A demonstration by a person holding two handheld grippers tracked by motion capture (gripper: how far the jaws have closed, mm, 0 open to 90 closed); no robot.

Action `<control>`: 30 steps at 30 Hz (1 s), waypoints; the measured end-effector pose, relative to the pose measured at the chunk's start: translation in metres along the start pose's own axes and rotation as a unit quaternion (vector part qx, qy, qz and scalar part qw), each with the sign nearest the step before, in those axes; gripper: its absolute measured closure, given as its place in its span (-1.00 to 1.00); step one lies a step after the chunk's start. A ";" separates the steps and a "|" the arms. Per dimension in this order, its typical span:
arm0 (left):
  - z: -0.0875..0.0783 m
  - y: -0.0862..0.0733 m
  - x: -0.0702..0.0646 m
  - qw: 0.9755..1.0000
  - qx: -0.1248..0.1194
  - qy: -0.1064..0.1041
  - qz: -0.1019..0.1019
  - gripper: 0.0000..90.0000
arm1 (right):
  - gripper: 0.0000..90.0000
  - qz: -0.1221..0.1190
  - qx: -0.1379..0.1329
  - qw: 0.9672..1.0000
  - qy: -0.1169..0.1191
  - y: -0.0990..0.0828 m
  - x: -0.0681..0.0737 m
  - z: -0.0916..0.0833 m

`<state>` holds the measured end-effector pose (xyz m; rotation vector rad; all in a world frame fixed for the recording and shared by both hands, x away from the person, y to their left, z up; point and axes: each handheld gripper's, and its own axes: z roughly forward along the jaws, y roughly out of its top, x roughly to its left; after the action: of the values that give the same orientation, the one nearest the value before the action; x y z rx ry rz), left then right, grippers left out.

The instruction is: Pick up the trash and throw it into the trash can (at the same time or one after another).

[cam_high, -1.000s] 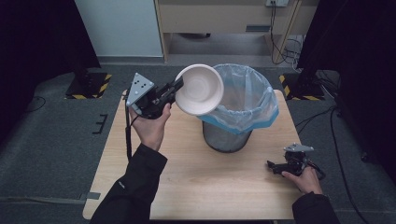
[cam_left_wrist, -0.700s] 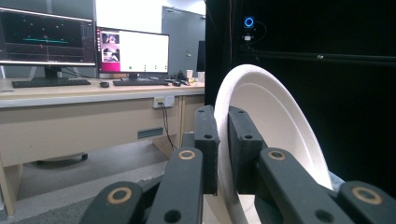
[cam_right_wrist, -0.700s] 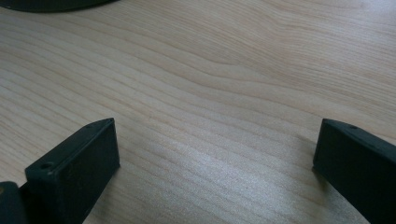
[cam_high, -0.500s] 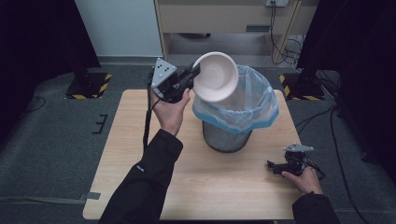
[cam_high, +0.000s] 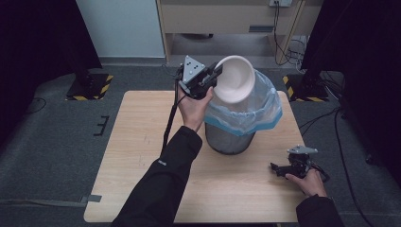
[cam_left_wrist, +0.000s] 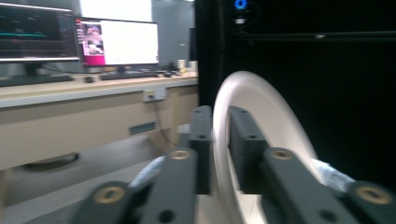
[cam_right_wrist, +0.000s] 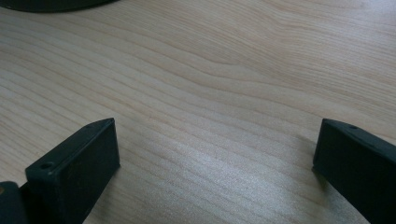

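Observation:
A white bowl [cam_high: 234, 79] hangs tilted on its side over the mouth of a mesh bin [cam_high: 231, 139] lined with a blue bag [cam_high: 265, 116]. My left gripper [cam_high: 218, 72] holds it by the rim from the left. In the left gripper view the bowl [cam_left_wrist: 266, 107] stands edge-on and its rim fills the gap between the two black jaws of my left gripper [cam_left_wrist: 219, 135]. Those jaws have just been opening, with the rim still between them. My right gripper [cam_high: 276, 168] rests open on the table near the front right, with only bare wood between the jaws of the right gripper [cam_right_wrist: 215, 154].
The bin stands at the middle of the wooden table [cam_high: 137, 142]. A cable trails from the left gripper down along the forearm. A desk with monitors [cam_left_wrist: 116, 44] stands beyond the table. Dark floor surrounds the table.
My left gripper has carried the bowl rightward and away from me, from beside the bin to over its mouth. The right gripper has kept still.

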<state>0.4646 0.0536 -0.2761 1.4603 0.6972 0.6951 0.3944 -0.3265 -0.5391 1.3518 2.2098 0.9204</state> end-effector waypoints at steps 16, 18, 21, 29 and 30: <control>-0.115 -0.055 0.033 0.997 0.072 0.023 -0.021 -0.17 | -0.99 0.000 0.000 1.000 0.001 0.000 0.000 0.000; -0.119 -0.060 0.035 0.996 0.078 0.025 -0.025 -0.20 | -0.99 0.000 0.000 1.000 0.001 0.000 0.000 0.000; -0.133 -0.084 0.040 0.993 0.106 0.031 -0.032 -0.27 | -0.99 0.000 0.000 1.000 0.000 0.000 0.000 0.000; -0.168 -0.155 0.044 0.977 0.201 0.039 -0.055 -0.39 | -0.99 0.000 0.000 1.000 0.001 0.000 0.000 0.000; -0.174 -0.169 0.045 0.972 0.225 0.039 -0.064 -0.44 | -0.99 0.000 0.000 1.000 0.001 0.000 0.000 0.000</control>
<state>0.3568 0.1987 -0.4442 1.7864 1.0493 0.5144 0.3943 -0.3262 -0.5393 1.3509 2.2114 0.9204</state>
